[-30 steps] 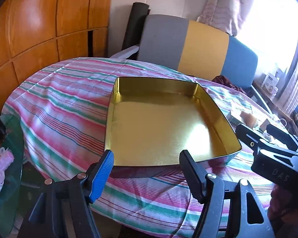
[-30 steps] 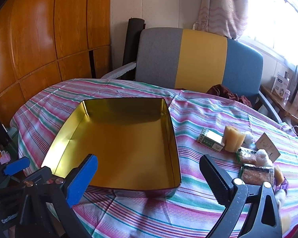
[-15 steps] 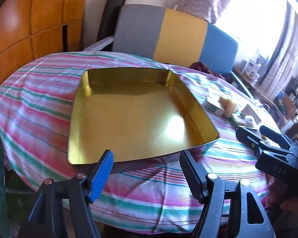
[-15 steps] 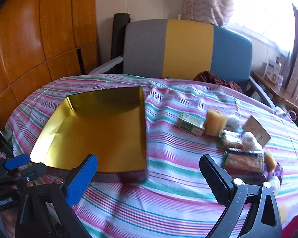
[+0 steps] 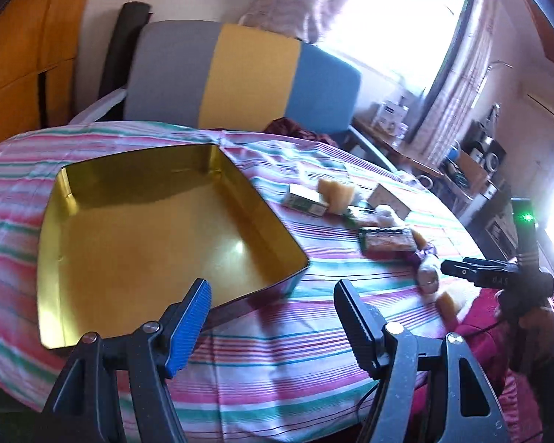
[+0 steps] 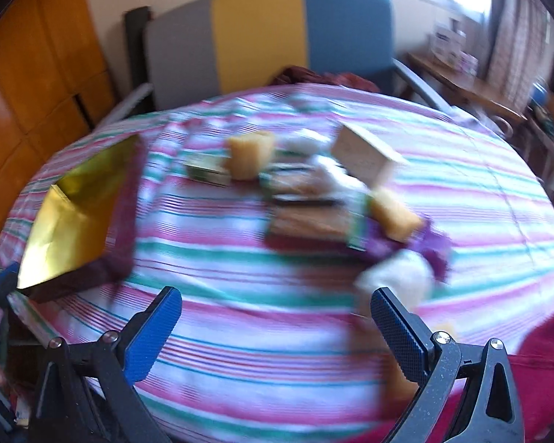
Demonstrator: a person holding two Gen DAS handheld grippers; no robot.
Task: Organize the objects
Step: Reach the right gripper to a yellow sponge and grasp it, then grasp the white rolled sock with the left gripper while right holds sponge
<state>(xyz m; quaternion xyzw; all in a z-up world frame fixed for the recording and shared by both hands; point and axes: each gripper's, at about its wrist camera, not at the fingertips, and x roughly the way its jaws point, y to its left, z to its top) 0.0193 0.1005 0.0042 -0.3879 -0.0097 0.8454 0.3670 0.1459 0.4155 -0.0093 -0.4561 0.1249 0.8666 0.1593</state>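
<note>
On the striped cloth covering the round bench, a shallow gold tin tray lies toward the left edge, empty, its polished floor catching a highlight. To its right, toward the middle and right of the bench, lies a loose cluster of small objects: a green-and-white carton lying flat, a yellow sponge-like block just beside it, a pale card box behind them, a clear-wrapped packet with orange-brown contents nearer the near edge, and a purple-wrapped item at the packet's right end. Smaller pale pieces sit among these; their nature cannot be told.

Left hand-held gripper: seen from its own camera, over the near edge of the bench, just right of the tray's near right corner; jaws spread wide, nothing between them.

Right hand-held gripper: seen from its own camera, over the near edge in front of the cluster; jaws spread, nothing between them. A white object lies just beyond its right finger, apart from the pad as far as the heavy blur allows. In the left wrist view the same tool appears side-on at the right edge of the bench, held by a hand, level with the purple-wrapped item.

Behind the bench stands a chair with a grey, yellow and blue back; wood panelling is at left, a bright window at right.
</note>
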